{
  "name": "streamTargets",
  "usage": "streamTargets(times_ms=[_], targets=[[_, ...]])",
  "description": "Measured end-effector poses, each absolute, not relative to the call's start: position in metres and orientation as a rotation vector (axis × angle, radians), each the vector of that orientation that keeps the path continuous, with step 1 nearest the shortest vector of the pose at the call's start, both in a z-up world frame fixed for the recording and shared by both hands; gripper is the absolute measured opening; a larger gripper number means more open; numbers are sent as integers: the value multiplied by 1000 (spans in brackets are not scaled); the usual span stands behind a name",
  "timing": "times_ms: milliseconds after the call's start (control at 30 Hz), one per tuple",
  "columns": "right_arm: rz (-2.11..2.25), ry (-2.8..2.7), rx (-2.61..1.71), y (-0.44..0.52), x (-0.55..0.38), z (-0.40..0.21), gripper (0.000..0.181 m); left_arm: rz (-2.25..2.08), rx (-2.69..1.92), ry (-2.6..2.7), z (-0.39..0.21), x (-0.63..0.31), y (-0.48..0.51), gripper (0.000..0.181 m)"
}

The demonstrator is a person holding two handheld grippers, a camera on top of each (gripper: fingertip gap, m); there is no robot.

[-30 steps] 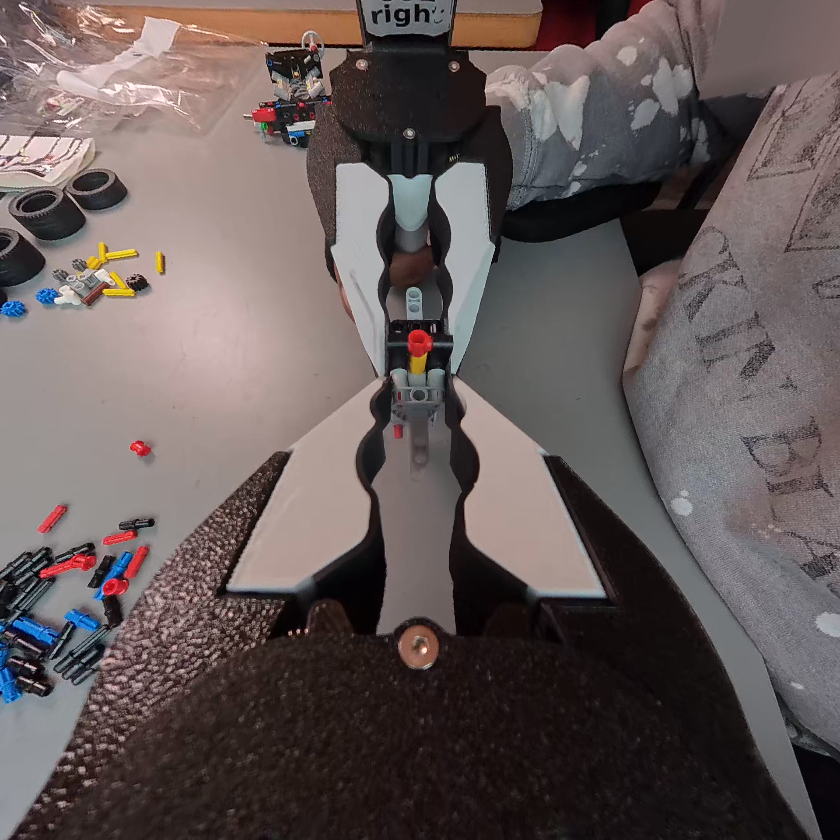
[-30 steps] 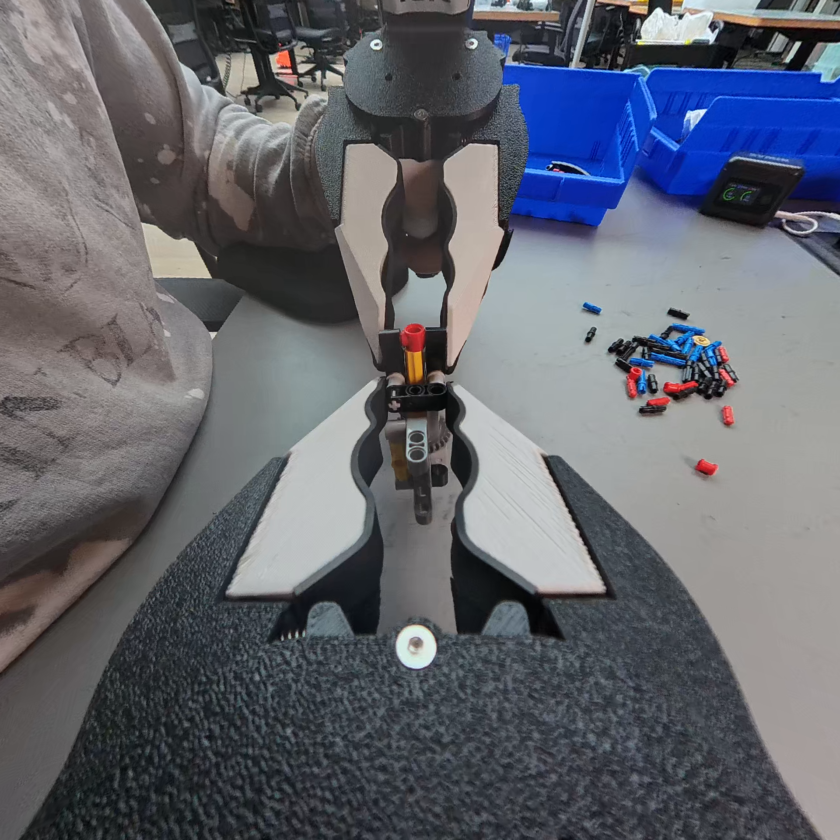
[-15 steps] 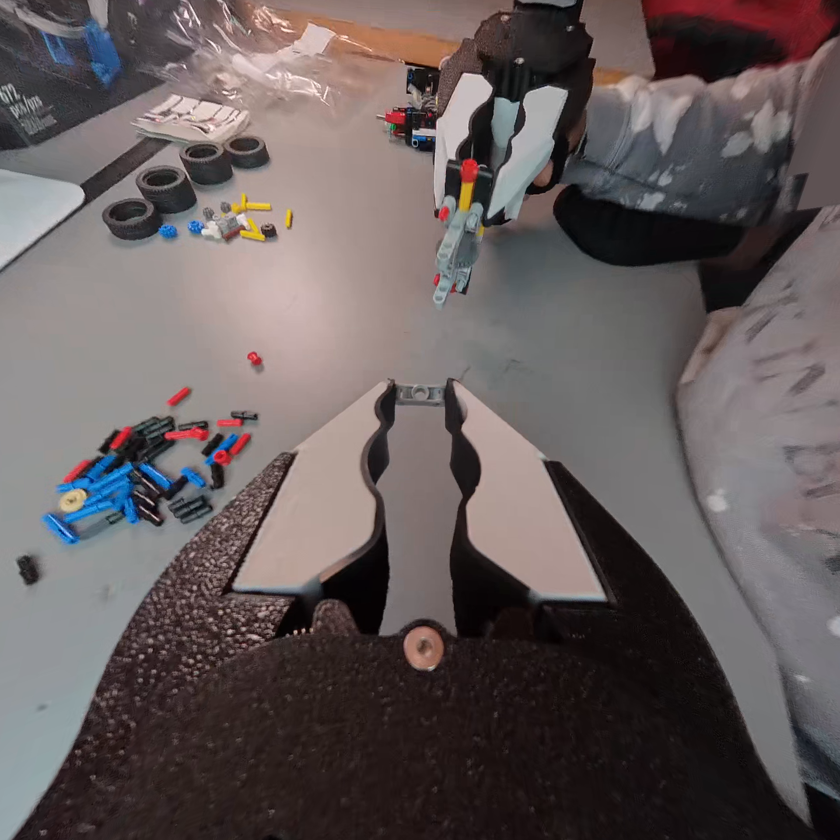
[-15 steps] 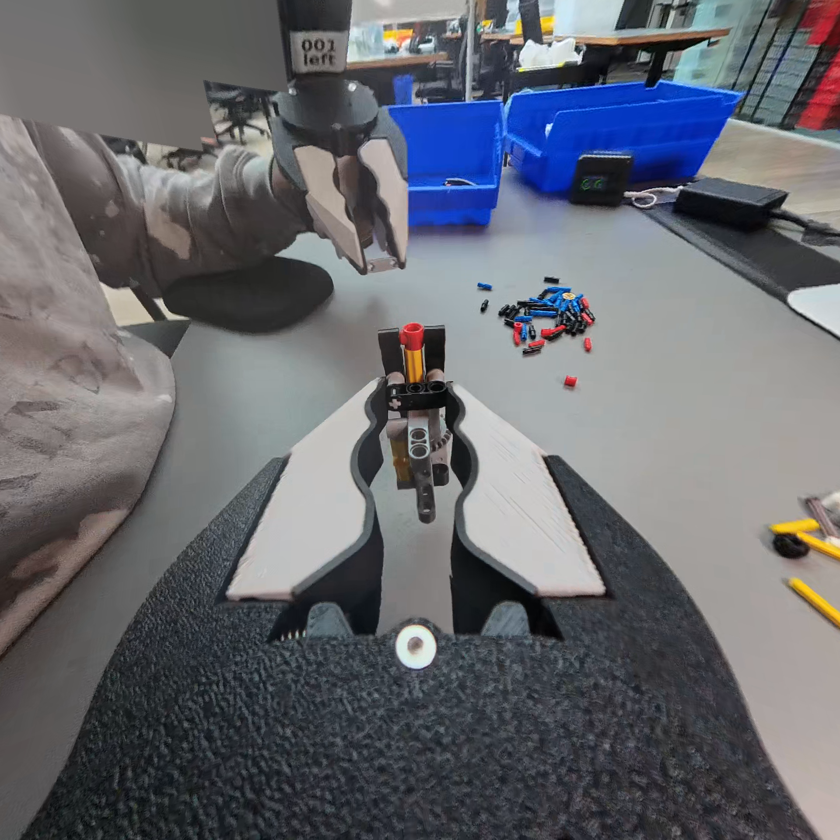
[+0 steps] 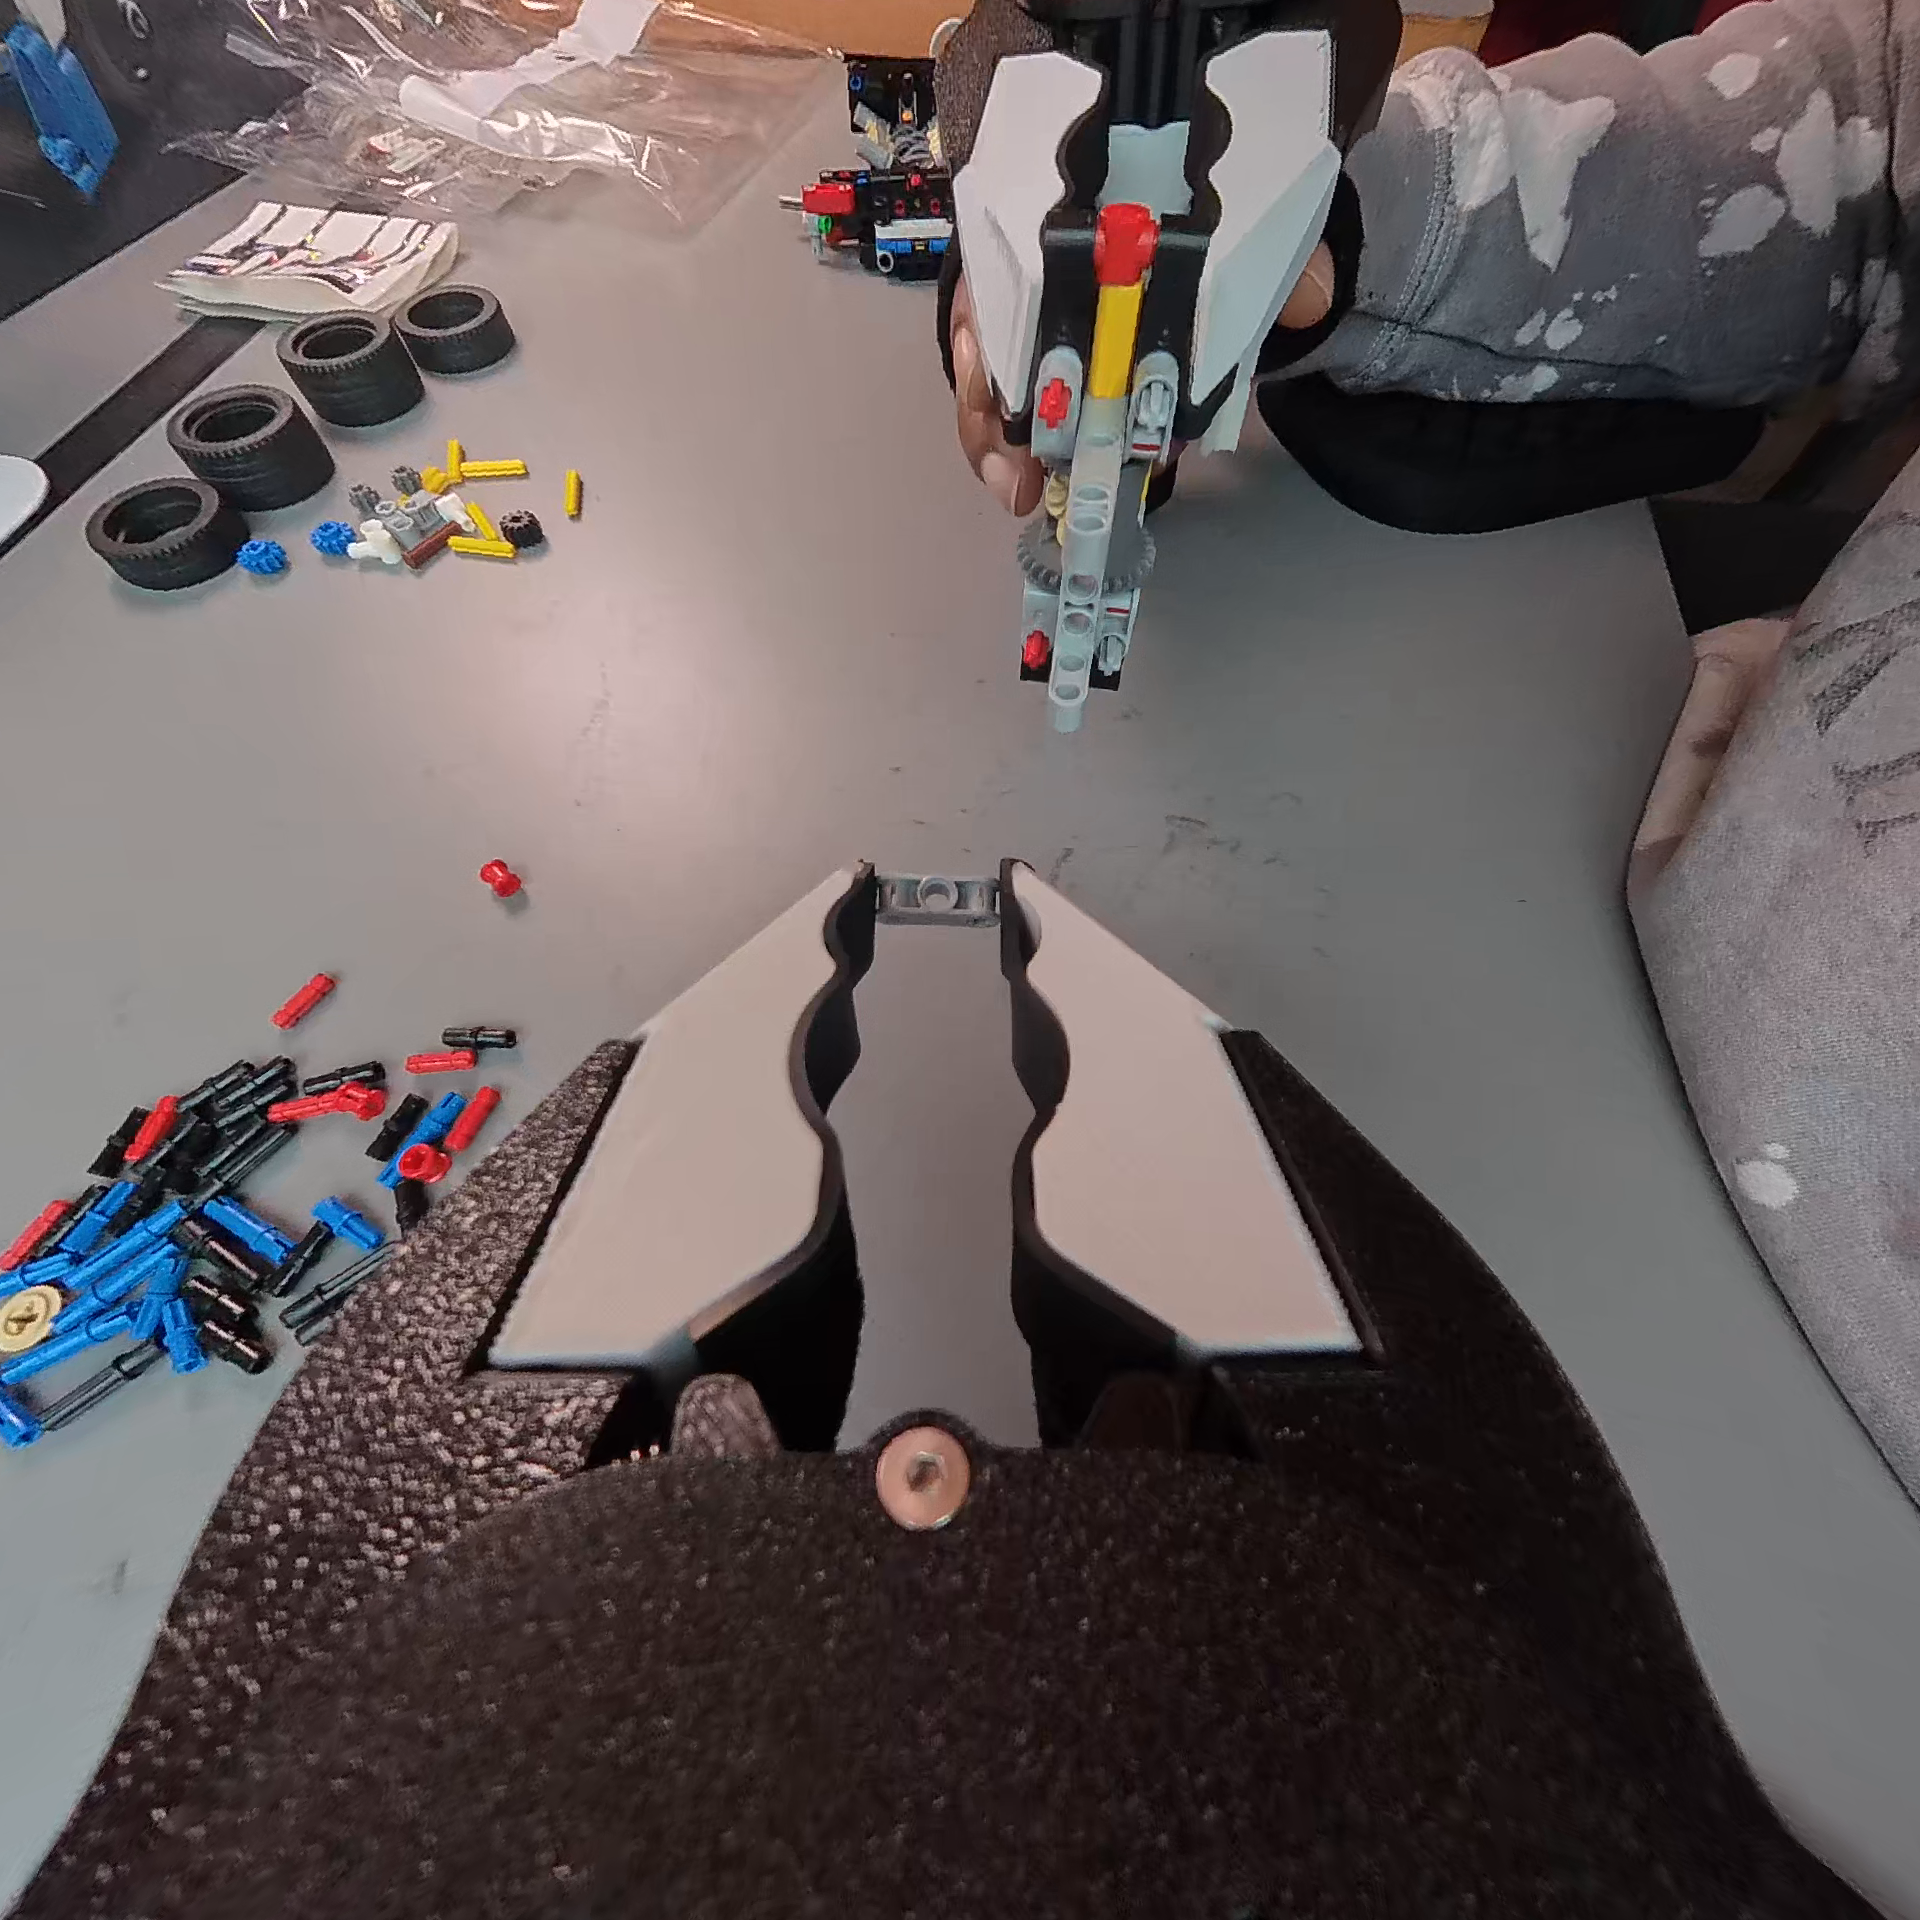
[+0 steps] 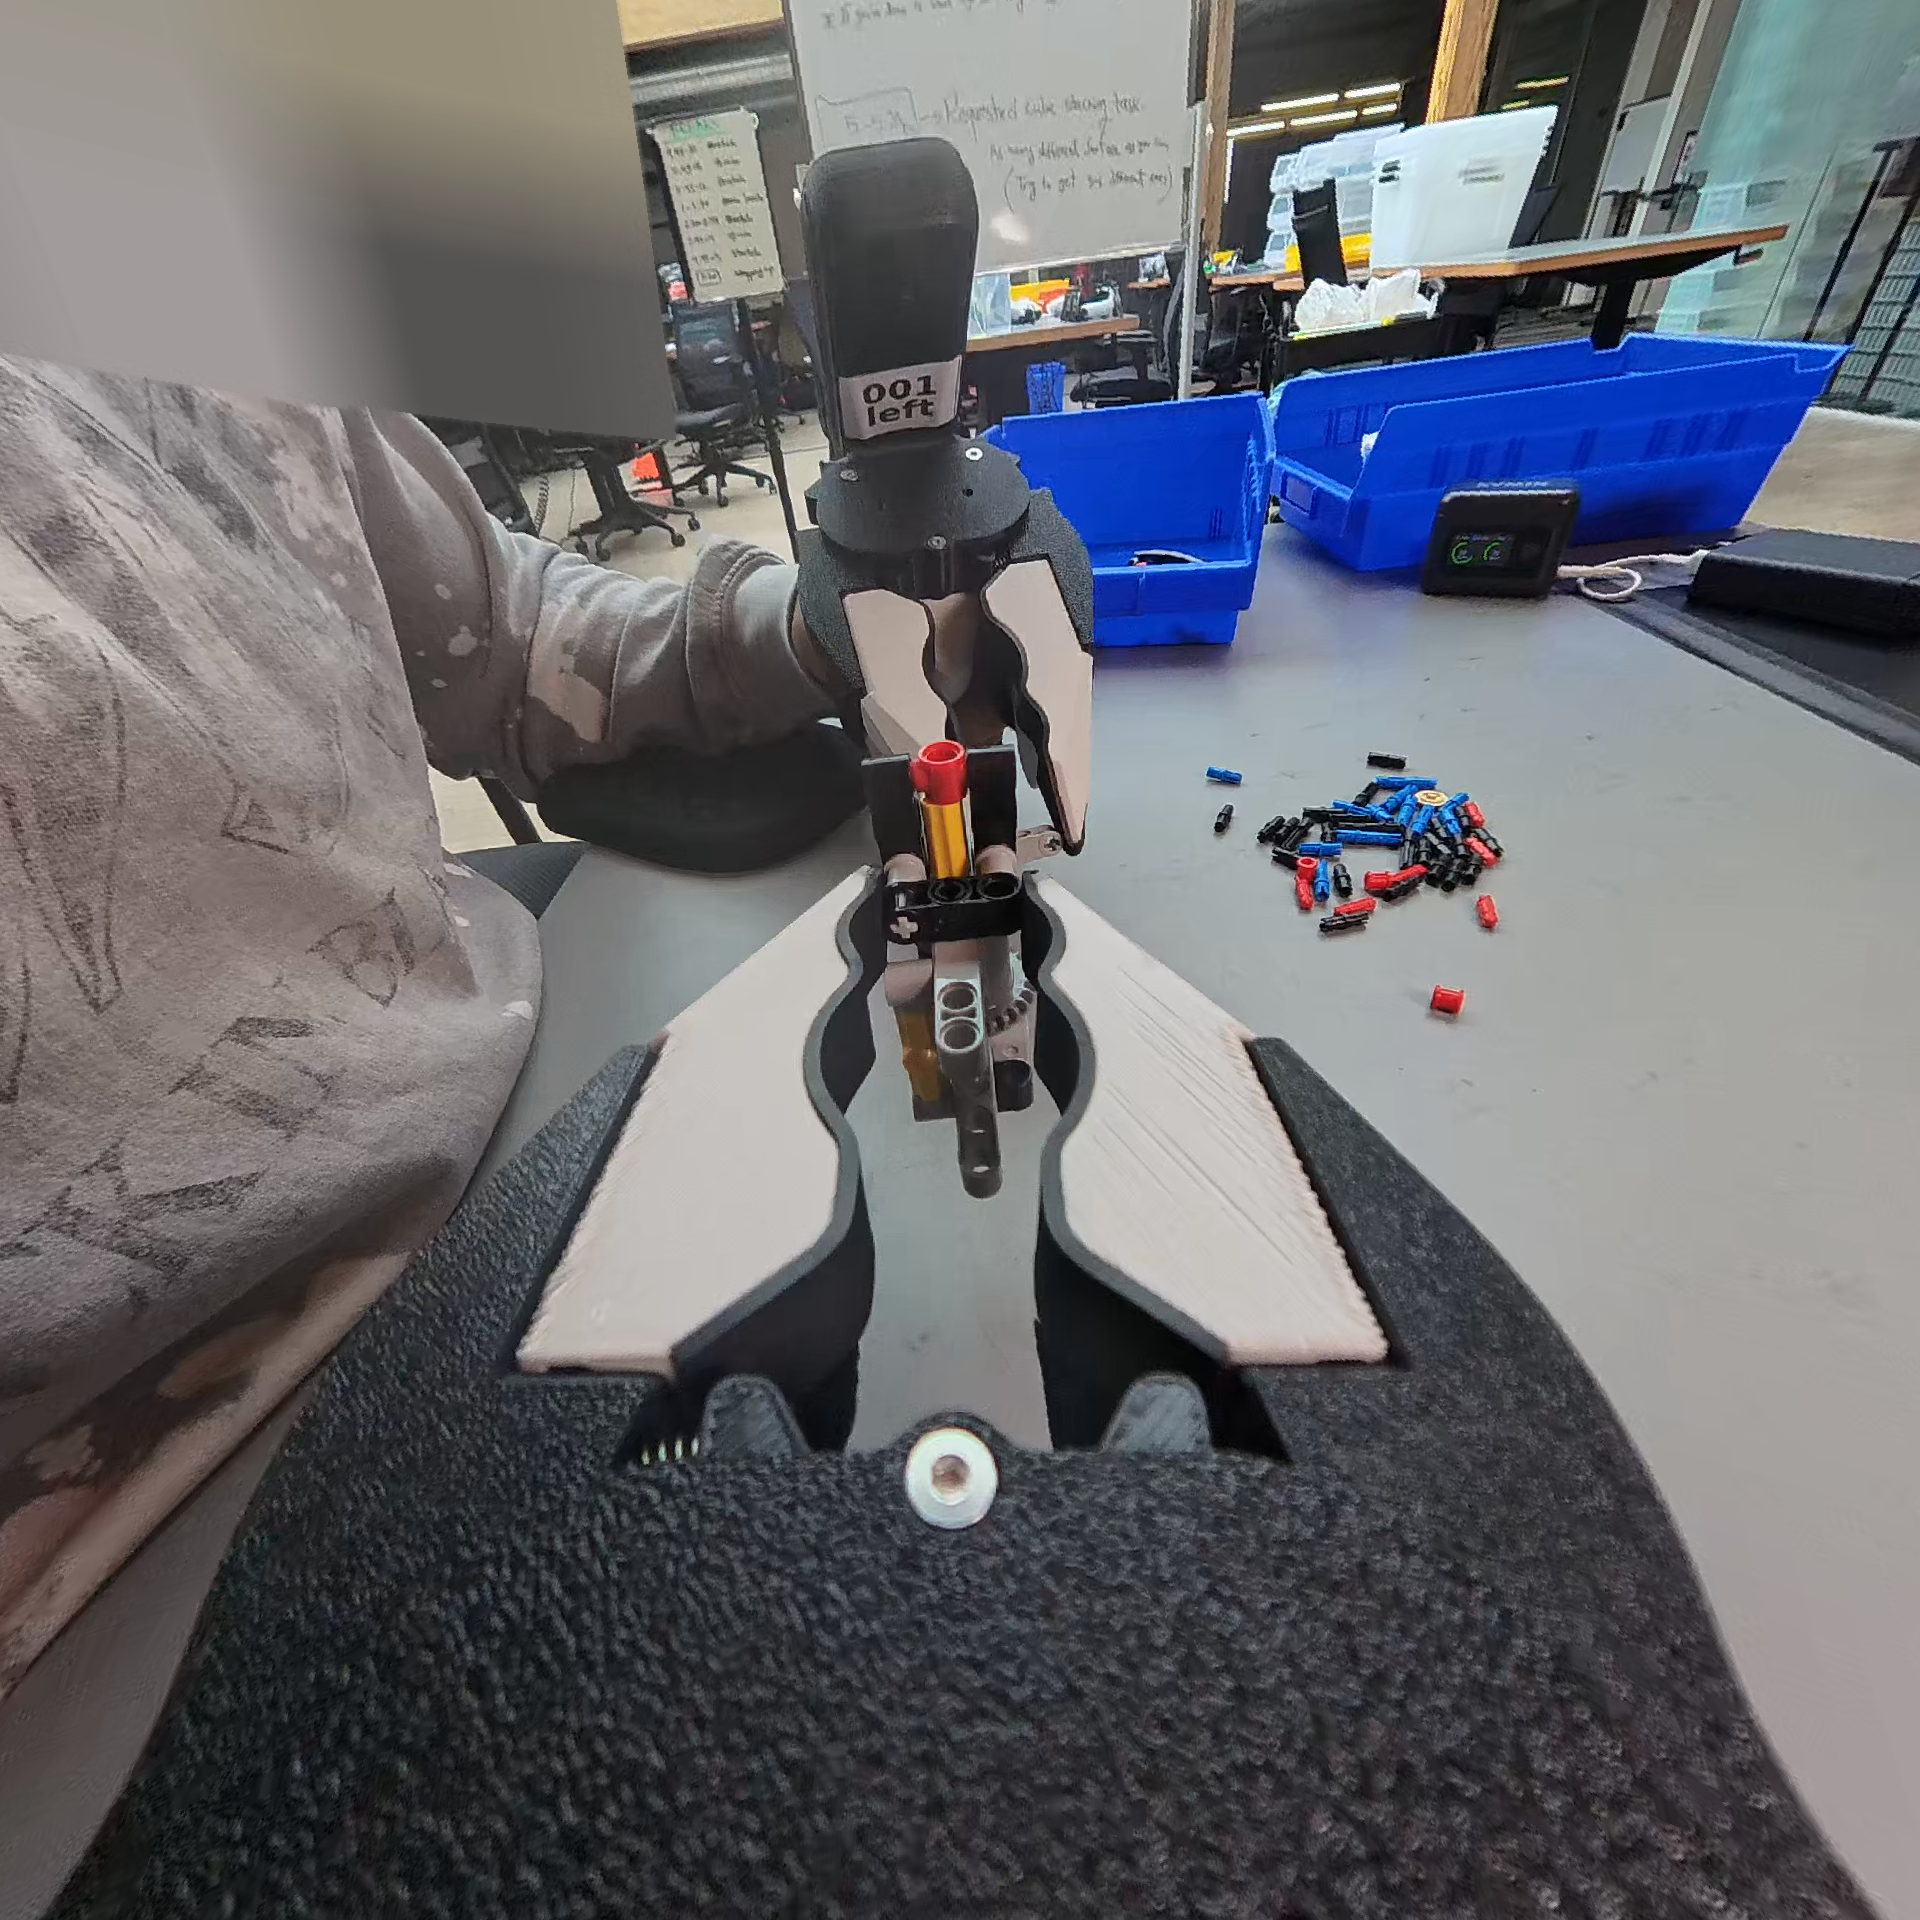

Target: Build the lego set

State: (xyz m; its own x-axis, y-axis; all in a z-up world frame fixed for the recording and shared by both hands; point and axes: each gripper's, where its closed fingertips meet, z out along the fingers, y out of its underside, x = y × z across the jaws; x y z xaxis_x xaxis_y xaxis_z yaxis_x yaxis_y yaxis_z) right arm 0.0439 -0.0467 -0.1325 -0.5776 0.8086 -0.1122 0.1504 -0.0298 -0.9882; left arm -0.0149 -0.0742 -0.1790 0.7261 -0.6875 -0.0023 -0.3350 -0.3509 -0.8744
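Two tongs face each other above the grey table (image 5: 727, 727). At lower left of the left wrist view lies a heap of blue, black and red pins (image 5: 208, 1205), with four black tyres (image 5: 301, 405) at upper left. At centre, the left tongs (image 5: 937, 894) are closed on a small grey connector (image 5: 937, 896) at their tips. Above, well apart, the right tongs (image 6: 954, 914) pinch the part-built assembly (image 5: 1091, 468), its grey beam hanging toward the table.
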Motion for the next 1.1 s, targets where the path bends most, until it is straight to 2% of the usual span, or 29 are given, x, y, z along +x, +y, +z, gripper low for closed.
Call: streamTargets(times_ms=[300,500,633,733,867,967,1100], targets=[[1647,-1754,-1023,-51,45,-138,25,-486,-2076,834,-210,-7,-82,25],[1672,-1754,-1037,-53,45,-139,24,-585,-2035,756,-199,-2,-79,60],[1642,-1777,-1050,-57,41,-144,25,-727,-1896,660,-168,10,-77,67],[1603,-1813,-1033,-67,36,-147,25,-774,-1859,663,-162,22,-77,59],[1614,-1811,-1013,-78,31,-145,25,-794,-1850,733,-164,38,-81,40],[1624,-1808,-1009,-83,30,-145,25,-792,-1831,767,-163,45,-82,15],[1587,-1805,-988,-82,30,-144,25,-810,-1826,783,-161,46,-86,10]])
